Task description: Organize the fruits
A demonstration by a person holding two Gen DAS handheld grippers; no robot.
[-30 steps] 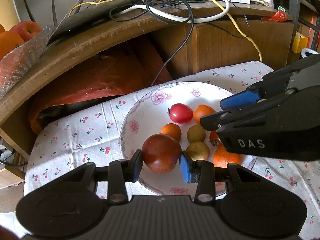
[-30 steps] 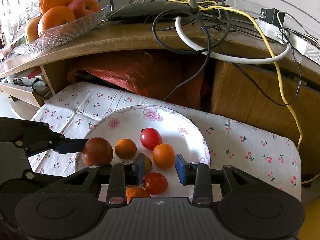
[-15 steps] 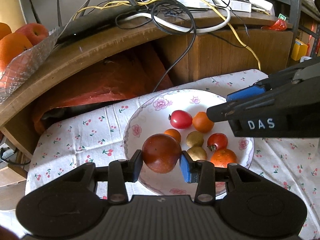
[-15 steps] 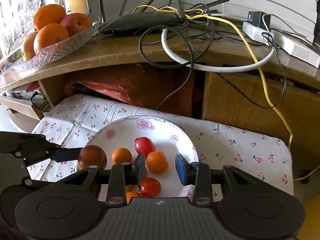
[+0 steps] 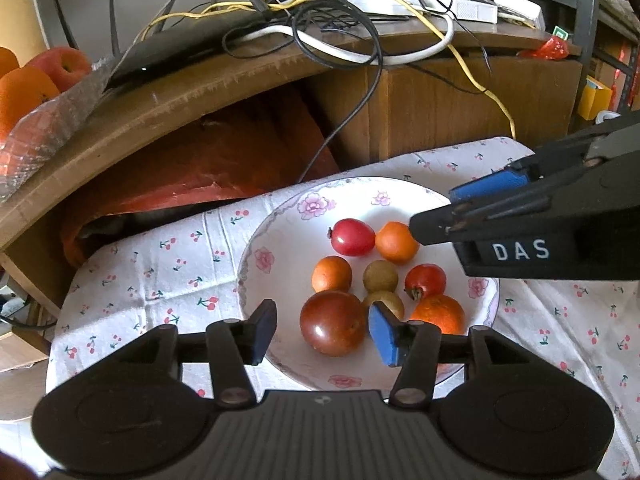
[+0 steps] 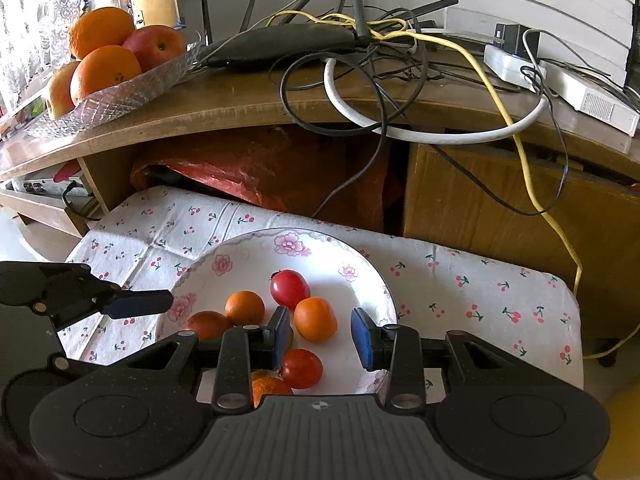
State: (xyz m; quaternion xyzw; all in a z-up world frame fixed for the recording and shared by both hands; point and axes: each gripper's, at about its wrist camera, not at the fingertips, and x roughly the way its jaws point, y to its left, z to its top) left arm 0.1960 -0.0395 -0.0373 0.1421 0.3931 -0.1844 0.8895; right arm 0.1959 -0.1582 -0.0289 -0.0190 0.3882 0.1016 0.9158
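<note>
A large dark-red tomato [image 5: 334, 322], smooth and glossy, is lying on the near side of the floral plate [image 5: 276, 216], between the spread fingers of the left gripper [image 5: 322, 332], which are not touching it. Smaller red, orange and yellowish fruits are sitting beside it. The right gripper [image 6: 320, 332], its fingers also parted, is hovering over the plate's right half.

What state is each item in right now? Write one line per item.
Left hand-held gripper: open, empty.
Right hand-held gripper: open, empty.
Dark red tomato: released, resting on plate.
Floral plate: loaded with small fruits.
Glass fruit bowl: filled with oranges and apples.
</note>
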